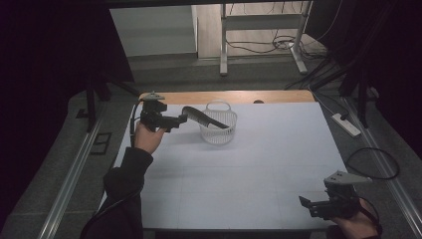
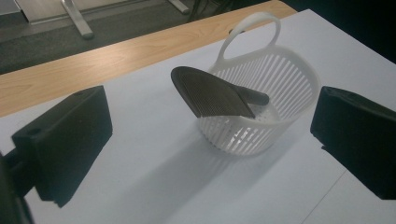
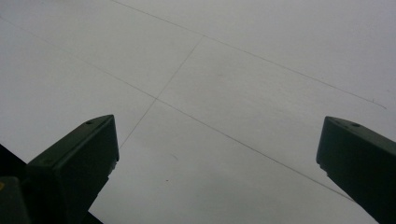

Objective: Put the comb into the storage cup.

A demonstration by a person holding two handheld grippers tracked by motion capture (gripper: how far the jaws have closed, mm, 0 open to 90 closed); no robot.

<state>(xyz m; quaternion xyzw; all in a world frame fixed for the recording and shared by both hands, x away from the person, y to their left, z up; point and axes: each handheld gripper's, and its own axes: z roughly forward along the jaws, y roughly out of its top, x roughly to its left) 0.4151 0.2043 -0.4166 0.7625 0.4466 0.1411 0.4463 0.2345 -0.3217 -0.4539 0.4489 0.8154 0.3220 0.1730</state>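
I see a dim room with a metal desk frame (image 1: 259,37) and loose cables on the floor beyond my white table (image 1: 278,149), whose far edge shows a strip of bare wood. Near that far edge, left of centre, stands a white slatted basket (image 1: 219,128) with a loop handle. A dark ridged comb (image 2: 212,93) lies tilted across its rim, the broad toothed end jutting out over the left side, the narrow handle end down inside. My left gripper (image 1: 175,121) hangs just beside that jutting end, jaws spread wide and holding nothing. My right gripper (image 1: 308,204) rests at the near right corner, also released and empty. To finish well, I judge I should back the left gripper straight away without brushing the comb, since it could tip out of the basket.
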